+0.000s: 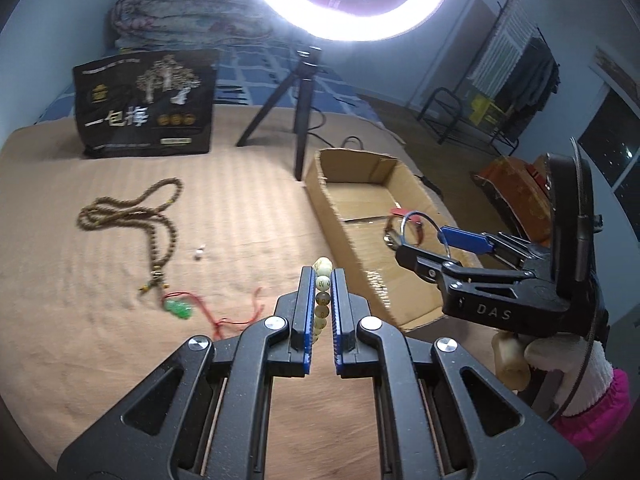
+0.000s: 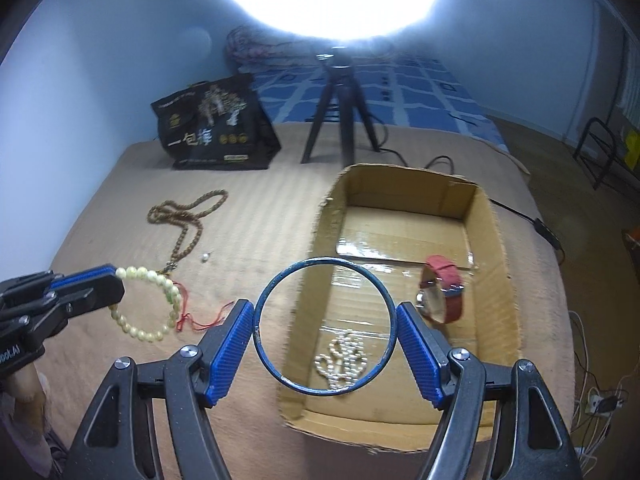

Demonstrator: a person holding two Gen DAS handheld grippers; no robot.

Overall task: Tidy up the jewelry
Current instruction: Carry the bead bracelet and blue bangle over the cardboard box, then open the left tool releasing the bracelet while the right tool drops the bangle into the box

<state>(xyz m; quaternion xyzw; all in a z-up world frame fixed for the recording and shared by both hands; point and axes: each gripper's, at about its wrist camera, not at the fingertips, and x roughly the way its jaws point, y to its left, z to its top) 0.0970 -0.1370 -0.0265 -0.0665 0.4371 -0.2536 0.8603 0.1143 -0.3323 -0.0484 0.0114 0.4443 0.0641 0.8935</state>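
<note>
My left gripper (image 1: 322,276) is shut on a pale bead bracelet (image 1: 322,292), which hangs as a loop (image 2: 148,304) over the tan bedspread, left of the cardboard box (image 2: 496,248). My right gripper (image 2: 325,320) is shut across a thin blue bangle (image 2: 325,258), held over the box's near left corner; the same bangle (image 1: 420,216) shows in the left wrist view. Inside the box lie a red-strapped watch (image 2: 442,288) and a pearl strand (image 2: 344,360). On the bedspread rest a brown bead necklace (image 1: 160,220), a green pendant on red cord (image 1: 178,308) and a small white bead (image 1: 199,254).
A black printed bag (image 1: 146,104) stands at the back left. A black tripod (image 1: 300,92) under a bright ring light (image 1: 348,0) stands behind the box. A folded quilt (image 1: 188,12) lies farther back. A hand in a white glove with a pink sleeve (image 1: 588,384) holds the right gripper.
</note>
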